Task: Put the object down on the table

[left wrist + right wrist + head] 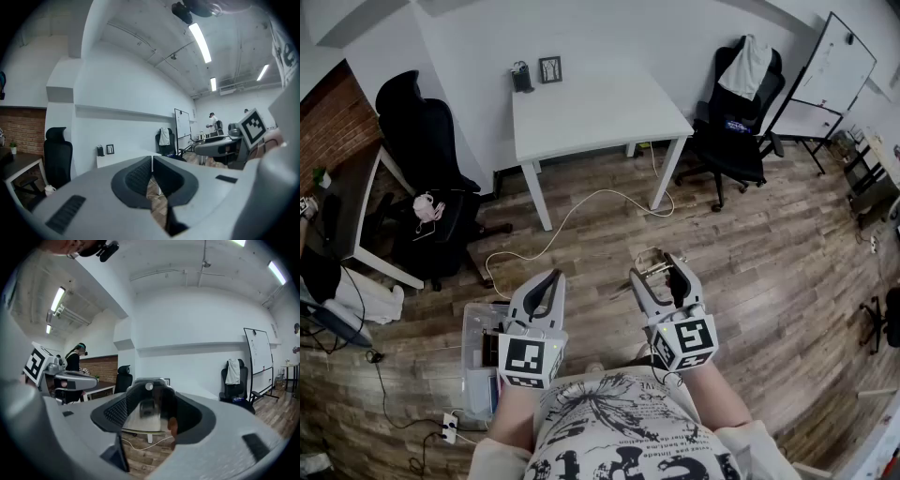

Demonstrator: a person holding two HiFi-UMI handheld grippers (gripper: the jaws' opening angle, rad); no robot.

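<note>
Right claw (657,269) pinching a small metal object (149,401) above the floor; left claw (547,281) pressed together, empty. White worktop (600,112) lies well ahead: carry the object level, lower to contact, then release.

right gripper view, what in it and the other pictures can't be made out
- object in the right gripper: blurred, too near the lens in the right gripper view, tiny in the head view; its kind is unclear.
- clear bin: contents partly hidden by the left gripper, head view.
- dark item and frame on the white table: too small in the head view.
</note>
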